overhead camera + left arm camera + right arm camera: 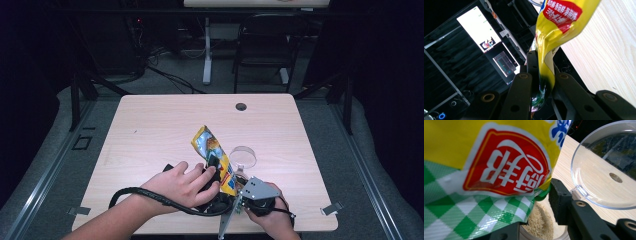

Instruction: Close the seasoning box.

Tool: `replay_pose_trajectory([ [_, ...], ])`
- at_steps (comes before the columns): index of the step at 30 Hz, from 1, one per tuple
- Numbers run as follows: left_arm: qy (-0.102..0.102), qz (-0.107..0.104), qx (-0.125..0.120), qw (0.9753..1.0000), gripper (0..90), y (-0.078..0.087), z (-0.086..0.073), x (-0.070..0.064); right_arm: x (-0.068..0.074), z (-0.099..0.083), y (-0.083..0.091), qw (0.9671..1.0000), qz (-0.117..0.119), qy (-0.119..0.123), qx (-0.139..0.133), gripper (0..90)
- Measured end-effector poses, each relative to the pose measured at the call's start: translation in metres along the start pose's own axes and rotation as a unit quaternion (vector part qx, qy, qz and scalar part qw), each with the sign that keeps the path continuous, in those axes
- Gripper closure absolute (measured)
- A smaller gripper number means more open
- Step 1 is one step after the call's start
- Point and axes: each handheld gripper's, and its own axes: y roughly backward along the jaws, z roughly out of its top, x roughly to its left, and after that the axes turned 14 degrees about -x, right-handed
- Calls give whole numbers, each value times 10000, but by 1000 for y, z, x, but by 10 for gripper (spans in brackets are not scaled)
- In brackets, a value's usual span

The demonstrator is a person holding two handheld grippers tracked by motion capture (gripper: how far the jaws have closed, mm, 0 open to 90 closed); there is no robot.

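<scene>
Lower middle of the high view: yellow snack bag [216, 159] pinched tight by the left gripper [541, 82]. Right gripper [534, 225] clamped on the bag's green checked edge, grains in a clear cup [541, 222] below, clear lid [243, 156] just beside.

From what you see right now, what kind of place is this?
Probably a lab or recording studio, not a kitchen: a bare wooden table between dark curtains, a lit monitor, and cables across the floor.

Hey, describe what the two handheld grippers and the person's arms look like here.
Both grippers are black, with flat jaw links dotted with round brass-coloured rivets. The right gripper carries a grey three-cornered plate on top. A black cable loops across the wrist behind the left gripper. The forearms are bare, without sleeves.
</scene>
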Motion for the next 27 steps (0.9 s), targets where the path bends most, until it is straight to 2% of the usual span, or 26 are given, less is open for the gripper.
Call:
replay_pose_trajectory([
  [4,-1,21,-28,10000,882,-1,1,1,0,-1,1,10000,-10,-62,-27,705],
  [22,-37,21,-47,10000,882,-1,4,3,0,-2,2,10000,6,-35,-16,705],
  [27,8,17,-57,10000,882,-1,2,2,0,-2,3,10000,-31,-58,-19,705],
])
